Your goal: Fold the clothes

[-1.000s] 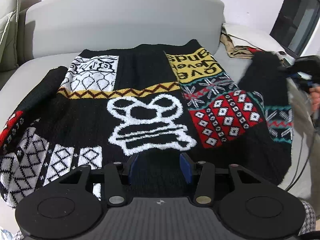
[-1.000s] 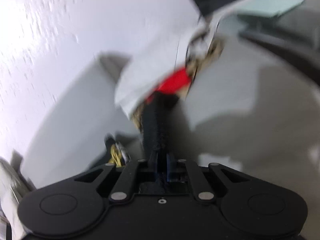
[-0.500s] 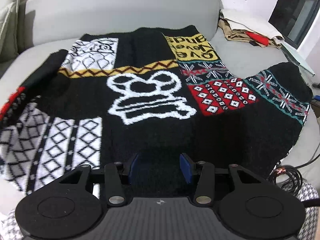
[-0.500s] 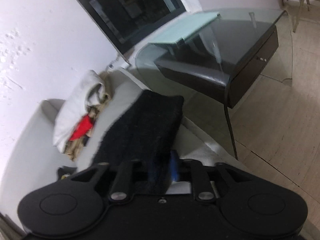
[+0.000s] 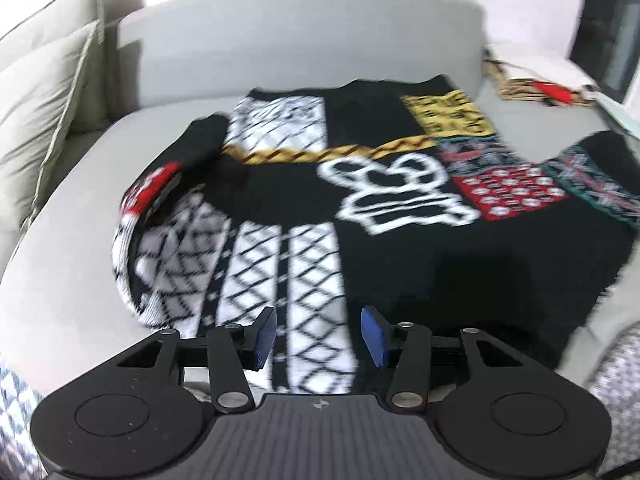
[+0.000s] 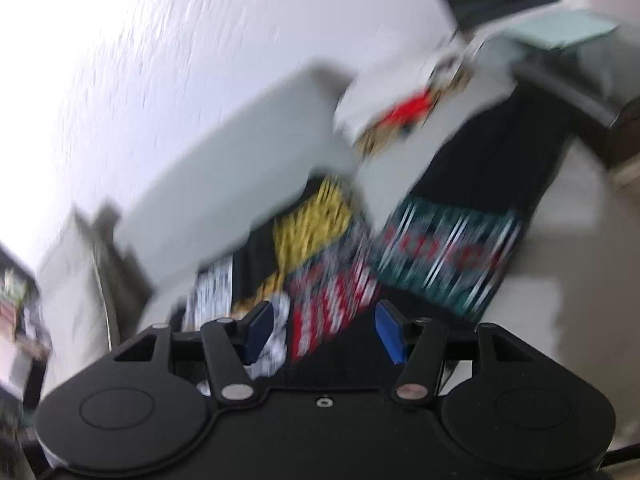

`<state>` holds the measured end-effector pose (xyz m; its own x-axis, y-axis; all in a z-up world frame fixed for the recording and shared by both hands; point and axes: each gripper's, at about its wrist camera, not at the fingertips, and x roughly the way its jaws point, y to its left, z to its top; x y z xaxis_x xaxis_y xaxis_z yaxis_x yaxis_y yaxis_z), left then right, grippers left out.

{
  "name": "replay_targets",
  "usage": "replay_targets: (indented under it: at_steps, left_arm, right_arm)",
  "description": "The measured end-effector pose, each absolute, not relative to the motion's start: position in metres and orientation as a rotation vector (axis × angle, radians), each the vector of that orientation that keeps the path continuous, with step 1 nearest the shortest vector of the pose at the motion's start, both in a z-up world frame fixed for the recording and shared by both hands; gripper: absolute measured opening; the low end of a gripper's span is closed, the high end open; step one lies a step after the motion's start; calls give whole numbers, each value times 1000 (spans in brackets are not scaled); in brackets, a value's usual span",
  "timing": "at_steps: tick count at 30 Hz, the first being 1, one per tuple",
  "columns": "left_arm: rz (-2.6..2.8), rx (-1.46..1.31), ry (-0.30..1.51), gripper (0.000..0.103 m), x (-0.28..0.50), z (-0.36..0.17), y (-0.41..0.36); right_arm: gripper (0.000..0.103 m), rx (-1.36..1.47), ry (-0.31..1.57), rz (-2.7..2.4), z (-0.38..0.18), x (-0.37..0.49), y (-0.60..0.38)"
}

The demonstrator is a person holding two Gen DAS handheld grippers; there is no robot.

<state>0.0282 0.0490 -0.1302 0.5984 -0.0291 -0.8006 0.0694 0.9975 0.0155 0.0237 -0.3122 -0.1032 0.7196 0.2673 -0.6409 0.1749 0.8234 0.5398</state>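
Note:
A black patchwork knit sweater (image 5: 380, 208) with white, yellow and red patterns lies spread flat on a grey sofa (image 5: 280, 48). Its right sleeve (image 5: 600, 176) stretches out to the right, its left sleeve (image 5: 160, 192) lies along the left side. My left gripper (image 5: 318, 336) is open and empty, just above the sweater's near hem over the white diamond panel. My right gripper (image 6: 324, 332) is open and empty, above the sweater's right side (image 6: 332, 312), with the right sleeve (image 6: 460, 248) ahead. The right wrist view is heavily blurred.
A pile of other clothes with a red piece (image 5: 540, 88) lies at the sofa's far right; it also shows in the right wrist view (image 6: 408, 116). Grey cushions (image 5: 44, 92) stand at the left. A glass table (image 6: 568, 36) stands beyond the sofa's right end.
My right gripper has let go of the right sleeve and opened, and swung back toward the sweater. My left gripper has shifted left along the hem. The sleeve now lies flat.

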Motion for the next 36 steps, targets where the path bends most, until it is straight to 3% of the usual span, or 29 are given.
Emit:
replay_targets:
  at_steps: [3, 5, 10, 14, 16, 17, 18, 23, 27, 34, 36]
  left_arm:
    - [-38, 61, 937, 31, 38, -151, 51]
    - [-67, 71, 981, 13, 40, -161, 49]
    - [-106, 153, 991, 11, 23, -171, 44]
    - [-104, 114, 999, 14, 21, -160, 53]
    - [-82, 139, 926, 26, 15, -139, 57]
    - [-69, 154, 876, 41, 11, -127, 60]
    - [-46, 168, 824, 50, 9, -116, 65]
    - [59, 107, 738, 59, 42, -84, 120]
    - [108, 161, 795, 62, 98, -86, 148]
    - [137, 431, 989, 62, 190, -124, 141]
    - [147, 477, 1036, 44, 204, -135, 142]
  right_arm:
    - [34, 566, 899, 83, -143, 37, -269]
    - [33, 495, 963, 100, -158, 44, -238]
    - [32, 332, 1054, 132, -179, 43, -197]
    - [30, 283, 1064, 132, -178, 31, -197]
    - [31, 320, 1046, 142, -163, 33, -201]
    - [31, 338, 1018, 162, -154, 31, -201]
    - [34, 360, 994, 182, -144, 29, -201]
    - [53, 446, 878, 216, -94, 23, -198]
    - [64, 474, 815, 210, -69, 29, -197]
    - [65, 487, 794, 186, -55, 33, -191]
    - [65, 474, 794, 183, -53, 32, -188]
